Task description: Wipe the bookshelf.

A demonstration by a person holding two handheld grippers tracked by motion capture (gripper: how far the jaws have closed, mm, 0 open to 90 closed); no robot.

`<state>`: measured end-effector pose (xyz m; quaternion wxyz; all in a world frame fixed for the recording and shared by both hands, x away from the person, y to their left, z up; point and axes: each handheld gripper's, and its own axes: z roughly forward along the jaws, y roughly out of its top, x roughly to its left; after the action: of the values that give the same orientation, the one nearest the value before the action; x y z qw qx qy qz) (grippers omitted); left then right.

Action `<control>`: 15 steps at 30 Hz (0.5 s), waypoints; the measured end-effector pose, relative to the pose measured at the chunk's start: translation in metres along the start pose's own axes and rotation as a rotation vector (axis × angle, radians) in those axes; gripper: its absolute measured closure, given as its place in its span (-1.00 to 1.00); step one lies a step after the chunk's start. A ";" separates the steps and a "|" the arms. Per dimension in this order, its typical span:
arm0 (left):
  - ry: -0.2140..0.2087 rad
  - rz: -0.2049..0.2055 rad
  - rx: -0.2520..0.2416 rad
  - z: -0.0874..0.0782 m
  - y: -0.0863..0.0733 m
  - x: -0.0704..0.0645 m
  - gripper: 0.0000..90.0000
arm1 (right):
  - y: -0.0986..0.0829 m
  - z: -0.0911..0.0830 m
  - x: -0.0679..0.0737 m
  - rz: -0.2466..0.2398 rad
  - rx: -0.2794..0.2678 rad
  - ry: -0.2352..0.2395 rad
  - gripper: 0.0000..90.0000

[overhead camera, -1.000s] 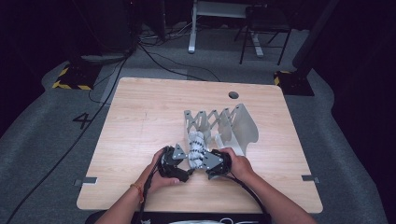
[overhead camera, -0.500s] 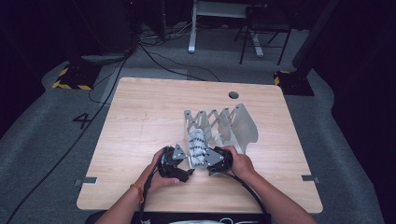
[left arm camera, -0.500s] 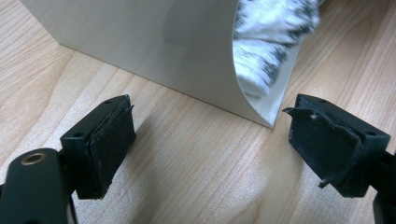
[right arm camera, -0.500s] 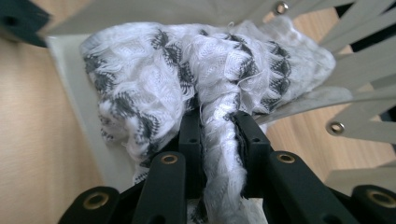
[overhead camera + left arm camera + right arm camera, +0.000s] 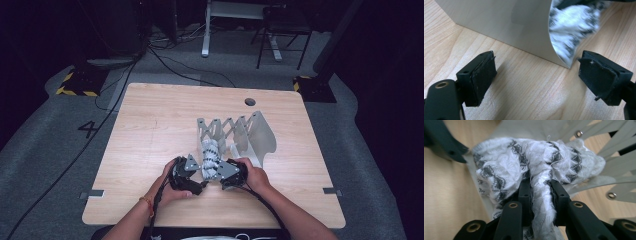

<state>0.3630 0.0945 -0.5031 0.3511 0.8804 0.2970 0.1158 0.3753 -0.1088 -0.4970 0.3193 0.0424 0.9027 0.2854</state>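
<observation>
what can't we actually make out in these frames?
- High view: jaws of the left gripper and right gripper are too small to read.
- Left gripper view: the patterned cloth is blurred, partly hidden by the grey rack panel and cut off by the top edge.
- Right gripper view: the cloth's lower end is hidden between the jaws; the accordion rack runs off the right edge.

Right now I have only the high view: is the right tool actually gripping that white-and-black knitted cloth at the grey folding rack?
Observer: Yes. The right tool is shut on a bunched fold of the white-and-black knitted cloth.
Operator: And the left tool?
Observer: The left tool is open, with just the light wooden table between its jaws.
Operator: Is it touching the rack?
Observer: One jaw sits close beside the lower corner of a flat grey rack panel. I cannot tell whether they touch.
</observation>
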 end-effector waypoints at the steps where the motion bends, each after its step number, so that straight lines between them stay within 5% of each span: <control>1: 0.000 0.000 0.000 0.000 0.000 0.000 -0.68 | 0.000 0.000 0.000 -0.011 0.008 -0.010 0.66; 15: 0.000 0.000 0.000 0.000 0.000 0.000 -0.68 | -0.004 -0.007 -0.009 0.023 0.027 0.113 0.67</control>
<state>0.3630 0.0945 -0.5031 0.3510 0.8805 0.2970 0.1156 0.3788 -0.1176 -0.4897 0.2639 0.0412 0.9224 0.2788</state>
